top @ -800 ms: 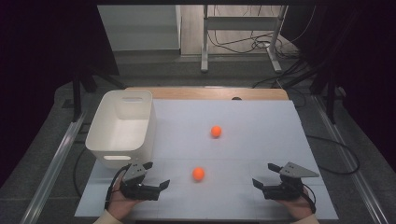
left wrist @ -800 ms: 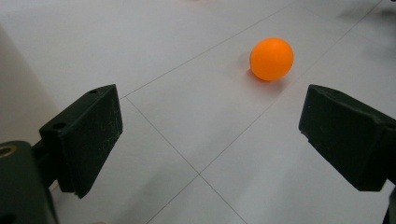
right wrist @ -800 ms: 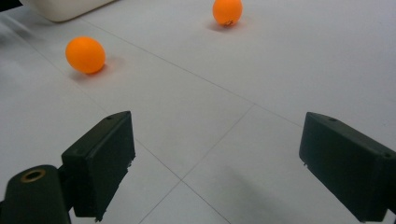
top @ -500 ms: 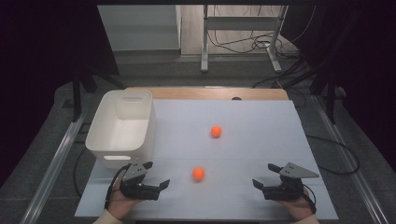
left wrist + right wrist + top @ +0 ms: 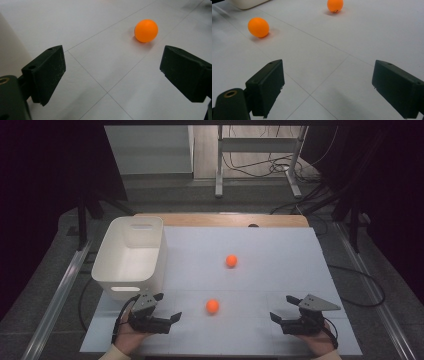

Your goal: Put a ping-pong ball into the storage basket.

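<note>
On the white table (image 5: 280, 270) two orange balls lie apart from each other. The nearer orange ball (image 5: 212, 306) sits on the bare surface between the two grippers, closer to the left one; the farther orange ball (image 5: 231, 260) lies further up the table, toward its middle. A white bin (image 5: 131, 256) stands at the table's left side, its near wall just beside the left gripper (image 5: 167, 312).

The left gripper rests low at the near edge of the table in the person's left hand (image 5: 131, 336), jaws spread wide with nothing between them. In the left gripper view the nearer orange ball (image 5: 146, 30) lies ahead of the jaws and a little toward the right one, well clear of both (its shadow falls on the table just beneath it). A pale surface at the left edge of that view is probably the bin's wall, though it is too close and blurred to be sure.

The right gripper (image 5: 281, 310) sits at the near right of the table, jaws likewise wide and holding nothing. In the right gripper view both balls lie beyond the jaws, the nearer orange ball (image 5: 258, 27) at upper left and the farther orange ball (image 5: 335, 5) at the top edge.
</note>
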{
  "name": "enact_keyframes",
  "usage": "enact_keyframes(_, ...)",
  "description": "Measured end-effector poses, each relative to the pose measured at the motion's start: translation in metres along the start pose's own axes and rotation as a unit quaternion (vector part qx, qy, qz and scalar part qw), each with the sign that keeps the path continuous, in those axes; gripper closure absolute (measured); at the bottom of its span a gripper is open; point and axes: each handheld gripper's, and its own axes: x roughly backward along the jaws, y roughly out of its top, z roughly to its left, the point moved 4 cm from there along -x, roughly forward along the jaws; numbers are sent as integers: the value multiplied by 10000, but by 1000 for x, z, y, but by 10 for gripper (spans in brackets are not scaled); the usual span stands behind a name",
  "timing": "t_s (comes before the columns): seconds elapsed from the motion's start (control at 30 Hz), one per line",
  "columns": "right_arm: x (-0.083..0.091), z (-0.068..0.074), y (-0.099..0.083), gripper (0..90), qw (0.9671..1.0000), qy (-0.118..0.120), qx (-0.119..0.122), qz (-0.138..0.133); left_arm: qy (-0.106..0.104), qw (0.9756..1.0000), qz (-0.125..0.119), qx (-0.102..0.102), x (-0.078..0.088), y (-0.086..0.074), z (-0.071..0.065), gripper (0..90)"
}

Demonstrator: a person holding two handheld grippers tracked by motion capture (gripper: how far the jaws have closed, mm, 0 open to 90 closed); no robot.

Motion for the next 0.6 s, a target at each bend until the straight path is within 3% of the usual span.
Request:
enact_keyframes(0.37,0,0,0,114,10000,5,-2,-1,0,10000,21,20,2,9,-2,71)
enact_keyframes(0.6,0,1,0,116,10000,2,1,-5,23,9999,71,-95,2,16,-7,64)
